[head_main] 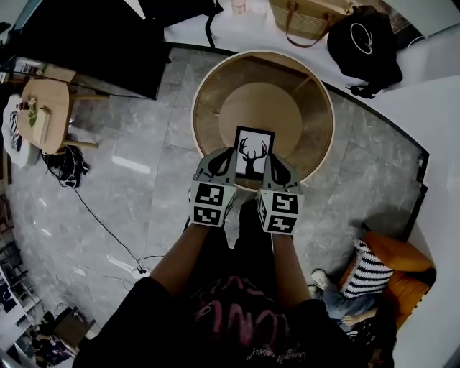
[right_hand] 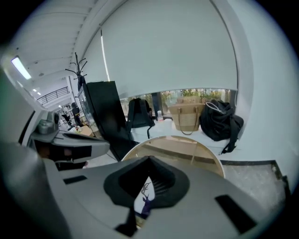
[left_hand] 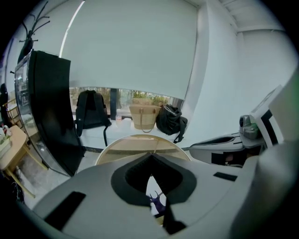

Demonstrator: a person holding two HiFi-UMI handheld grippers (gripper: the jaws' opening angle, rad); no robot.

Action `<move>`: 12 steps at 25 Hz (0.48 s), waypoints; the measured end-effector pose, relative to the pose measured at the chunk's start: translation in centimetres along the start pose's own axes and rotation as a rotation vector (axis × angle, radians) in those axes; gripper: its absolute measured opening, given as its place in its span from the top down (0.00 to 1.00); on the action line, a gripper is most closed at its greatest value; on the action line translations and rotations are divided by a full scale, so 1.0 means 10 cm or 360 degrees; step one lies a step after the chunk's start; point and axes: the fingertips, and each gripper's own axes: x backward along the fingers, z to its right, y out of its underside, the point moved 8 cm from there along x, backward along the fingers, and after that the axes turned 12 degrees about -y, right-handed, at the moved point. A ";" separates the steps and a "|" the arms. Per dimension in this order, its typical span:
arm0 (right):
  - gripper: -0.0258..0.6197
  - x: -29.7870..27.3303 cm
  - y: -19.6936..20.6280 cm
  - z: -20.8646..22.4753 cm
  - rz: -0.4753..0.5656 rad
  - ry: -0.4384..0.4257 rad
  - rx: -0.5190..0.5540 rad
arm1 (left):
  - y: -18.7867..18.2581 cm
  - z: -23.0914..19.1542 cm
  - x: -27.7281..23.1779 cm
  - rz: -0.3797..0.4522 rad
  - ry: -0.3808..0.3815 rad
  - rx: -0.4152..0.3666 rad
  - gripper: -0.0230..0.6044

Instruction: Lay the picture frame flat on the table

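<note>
left gripper (head_main: 223, 161) and right gripper (head_main: 277, 164) each clamp one side of picture frame (head_main: 254, 152), above table (head_main: 215, 93) near rim. mid-carry, i reckon; next: level it, lower onto table, release.

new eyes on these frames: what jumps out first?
The picture frame with its black deer silhouette, at the near rim of the round wooden table. The left hand-held gripper and the right hand-held gripper are each clamped on one of its side edges. Beyond the table, a woven bag and a black bag sit on a white ledge.
</note>
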 end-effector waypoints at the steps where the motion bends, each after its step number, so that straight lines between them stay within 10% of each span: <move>1: 0.93 0.03 -0.03 -0.03 0.0016 -0.0004 0.0009 | -0.04 0.00 0.05 0.0021 -0.0002 -0.0006 0.95; 12: 0.93 0.47 -0.52 -0.15 0.0182 0.0009 0.0115 | -0.54 -0.09 0.51 0.0196 -0.0018 -0.0049 0.95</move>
